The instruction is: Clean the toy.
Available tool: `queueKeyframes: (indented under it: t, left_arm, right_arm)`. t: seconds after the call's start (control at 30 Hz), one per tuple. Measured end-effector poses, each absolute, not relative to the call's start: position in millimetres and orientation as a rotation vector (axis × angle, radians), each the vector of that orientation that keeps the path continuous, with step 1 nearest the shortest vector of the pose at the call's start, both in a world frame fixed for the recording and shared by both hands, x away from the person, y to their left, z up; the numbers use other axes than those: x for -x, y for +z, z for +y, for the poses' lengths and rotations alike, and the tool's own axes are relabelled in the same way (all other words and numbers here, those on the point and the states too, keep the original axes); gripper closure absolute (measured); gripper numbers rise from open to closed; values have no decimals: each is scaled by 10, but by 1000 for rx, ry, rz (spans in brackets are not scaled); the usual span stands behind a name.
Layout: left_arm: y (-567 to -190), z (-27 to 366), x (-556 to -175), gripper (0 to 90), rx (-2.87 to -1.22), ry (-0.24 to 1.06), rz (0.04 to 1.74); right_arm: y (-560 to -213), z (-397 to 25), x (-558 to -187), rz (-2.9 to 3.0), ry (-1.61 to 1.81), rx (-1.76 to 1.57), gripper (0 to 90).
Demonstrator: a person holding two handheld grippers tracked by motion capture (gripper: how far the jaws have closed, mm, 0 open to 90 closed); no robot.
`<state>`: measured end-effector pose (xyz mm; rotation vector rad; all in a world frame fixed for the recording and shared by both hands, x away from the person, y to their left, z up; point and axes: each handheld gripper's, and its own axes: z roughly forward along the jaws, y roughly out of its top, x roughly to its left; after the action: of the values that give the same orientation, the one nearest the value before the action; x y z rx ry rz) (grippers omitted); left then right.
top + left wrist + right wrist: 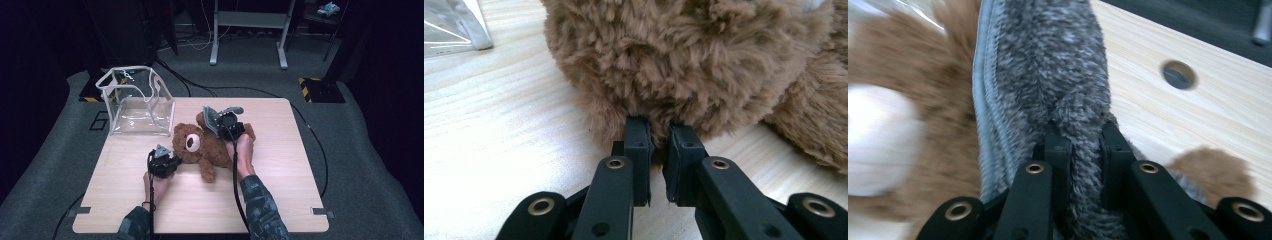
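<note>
Clearly the brown teddy bear (205,146) is a light, soft, squashy thing: its long pile gives under any pinch, so it won't slip or break, but it will sag and flop from wherever it is taken. It lies on its back on the table (280,195), between the two claws. The left claw (163,161) sits at the bear's head end, and the left gripper view shows its jaws nearly closed, pinching a tuft of brown fur (659,117) at the rim of the head; that hold looks shallow to me and could pull free under the bear's weight. The right claw (226,121) is clamped on a fold of the bear's grey fleecy garment (1068,95), a thicker and surer bite, with a ribbed edge just left of its jaws. A better purchase for the left would probably be a limb or an ear. Beyond the left claw stands a clear plastic bag (137,102), open-topped, at the table's far corner. The pale wood is smooth and bare; grey carpet, cables and dark stands ring it.
</note>
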<state>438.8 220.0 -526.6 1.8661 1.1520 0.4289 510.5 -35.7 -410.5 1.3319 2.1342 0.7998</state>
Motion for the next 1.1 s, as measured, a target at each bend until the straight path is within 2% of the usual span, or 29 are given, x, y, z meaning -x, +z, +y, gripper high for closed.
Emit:
queueKeyframes:
  t: [0.27, 0.4, 0.67, 0.77, 1.03, 1.1]
  left_arm:
    - [-5266, 2197, -4388, 812, -1868, 432, 1150]
    - [-5266, 2197, -4386, 811, -1866, 441, 1151]
    - [-5265, 2202, -4394, 808, -1873, 430, 1159]
    - [-5267, 2204, -4397, 808, -1867, 430, 1165]
    - [-5264, 2196, -4393, 810, -1878, 432, 1166]
    - [-5265, 2196, -4383, 810, -1872, 438, 1162]
  right_arm:
    - [-4271, -800, -5097, 2057, 647, -1396, 787]
    - [-4299, -991, -5069, 2031, 677, -1460, 786]
    - [-4094, -759, -4813, 2085, 887, -1368, 785]
    - [-4206, -752, -4887, 2090, 838, -1363, 788]
    - [-4659, -1198, -5084, 2027, 597, -1586, 787]
    - [-4655, -1309, -5053, 2014, 649, -1652, 787]
